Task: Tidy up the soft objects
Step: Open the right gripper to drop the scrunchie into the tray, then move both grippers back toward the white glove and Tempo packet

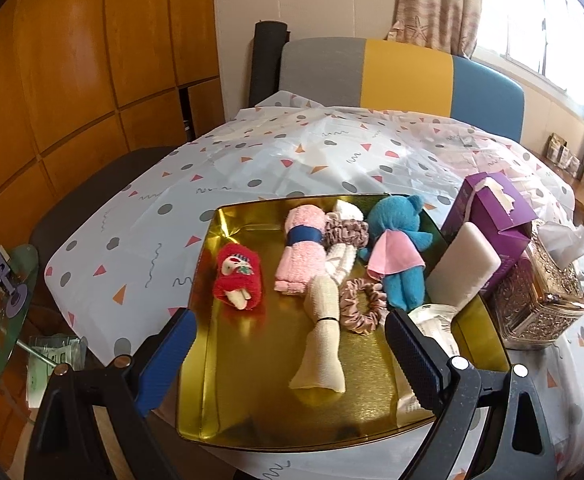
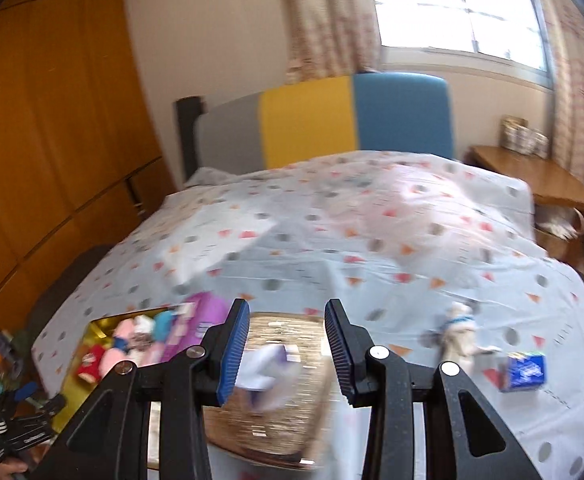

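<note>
A gold tray (image 1: 212,360) sits on the table's near left. In it lie a red plush (image 1: 237,281), a pink rolled towel (image 1: 298,254), a cream tied cloth (image 1: 322,344), two pink scrunchies (image 1: 362,306), a white cloth (image 1: 342,260), a blue plush with a pink skirt (image 1: 398,256) and a white sponge block (image 1: 462,270). My left gripper (image 1: 288,356) is open and empty, above the tray's near part. My right gripper (image 2: 286,344) is open and empty, above the silver tissue box (image 2: 268,380). The right wrist view is blurred. The tray (image 2: 72,380) shows there at lower left.
A purple box (image 1: 496,208) and a silver tissue box (image 1: 540,288) stand right of the tray. A small white figure (image 2: 458,336) and a blue packet (image 2: 526,372) lie on the patterned tablecloth (image 2: 372,240) at right. A grey, yellow and blue chair (image 1: 404,72) stands behind the table.
</note>
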A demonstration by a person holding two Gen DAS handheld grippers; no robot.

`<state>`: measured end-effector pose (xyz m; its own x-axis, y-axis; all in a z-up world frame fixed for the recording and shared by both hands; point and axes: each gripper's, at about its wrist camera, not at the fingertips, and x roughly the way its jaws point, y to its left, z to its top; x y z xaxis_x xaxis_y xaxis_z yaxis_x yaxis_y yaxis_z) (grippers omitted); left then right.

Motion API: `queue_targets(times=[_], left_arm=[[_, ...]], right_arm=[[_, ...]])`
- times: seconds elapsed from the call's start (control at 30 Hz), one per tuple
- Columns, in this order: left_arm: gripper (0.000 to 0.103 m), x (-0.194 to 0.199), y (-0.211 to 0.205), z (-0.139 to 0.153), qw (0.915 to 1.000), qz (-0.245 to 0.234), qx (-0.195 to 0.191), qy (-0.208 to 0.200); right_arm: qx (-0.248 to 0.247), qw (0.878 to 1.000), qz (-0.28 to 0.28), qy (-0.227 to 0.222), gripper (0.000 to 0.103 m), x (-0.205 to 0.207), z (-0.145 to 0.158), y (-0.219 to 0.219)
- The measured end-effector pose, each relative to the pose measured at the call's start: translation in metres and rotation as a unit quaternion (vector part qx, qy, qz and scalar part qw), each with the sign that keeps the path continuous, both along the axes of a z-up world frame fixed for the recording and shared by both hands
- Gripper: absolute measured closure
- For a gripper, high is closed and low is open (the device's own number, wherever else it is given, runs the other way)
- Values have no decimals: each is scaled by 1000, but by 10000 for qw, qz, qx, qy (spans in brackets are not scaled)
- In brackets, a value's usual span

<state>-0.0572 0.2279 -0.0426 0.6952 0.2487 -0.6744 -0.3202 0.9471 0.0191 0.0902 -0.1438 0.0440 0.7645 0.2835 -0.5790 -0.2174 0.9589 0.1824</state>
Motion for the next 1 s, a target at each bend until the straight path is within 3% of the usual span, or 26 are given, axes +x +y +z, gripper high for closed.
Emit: queue_targets(times=[0.3,0.4,0.5,0.57,0.63,1.0], left_arm=[[7,9,-16,1,9997,-136,157,102],[7,12,-21,3,9996,-186,198,112],[7,16,-26,6,9992,-249,275,121],[7,18,-30,8,9990,-286,324,107],[7,21,-36,11,9986,-315,413,85],[7,39,-67,29,9956,-740,568,-66]], right_arm=[[-305,9909,-1284,283,64,24,-39,-100],[-287,9799,-1920,450,64,34,-64,-139],[65,9663,-2488,662,64,30,-92,-175],[168,9525,-2857,1045,64,29,-111,-195],[638,9451,-2988,1156,64,26,-115,-214],[1034,9314,-3162,1475,64,24,-124,-225]])
